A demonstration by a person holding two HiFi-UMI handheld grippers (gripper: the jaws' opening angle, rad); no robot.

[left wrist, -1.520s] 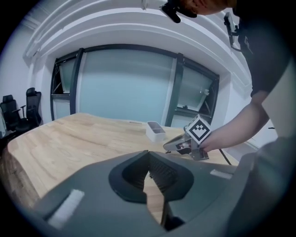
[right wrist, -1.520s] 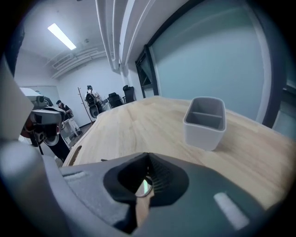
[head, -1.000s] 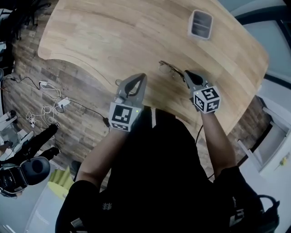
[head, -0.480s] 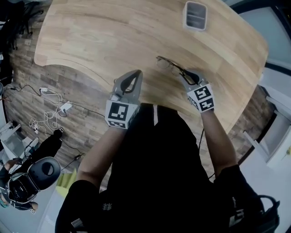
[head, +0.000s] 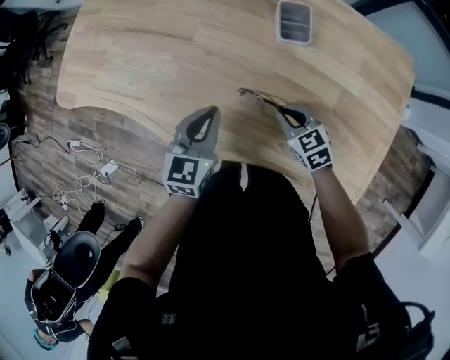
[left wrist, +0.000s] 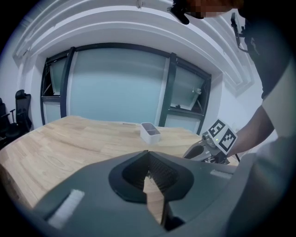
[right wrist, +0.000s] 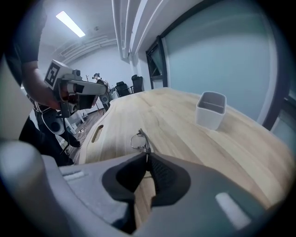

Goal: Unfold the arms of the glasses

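Thin wire-framed glasses lie on the wooden table, near its front right part. My right gripper is at their right end, jaws closed on the thin arm. In the right gripper view the glasses stick out just past the right gripper's tips, lenses pointing away. My left gripper hovers over the table's front edge, left of the glasses, shut and empty. In the left gripper view its tips meet, and the right gripper shows at the right.
A white rectangular bin stands at the table's far side, beyond the glasses. Near the front edge the table has a slot. Cables and a person are on the brick-patterned floor at the left.
The right gripper has rolled a little while staying at the glasses' right end. The left gripper keeps its place, still shut. The person on the floor at the left has moved.
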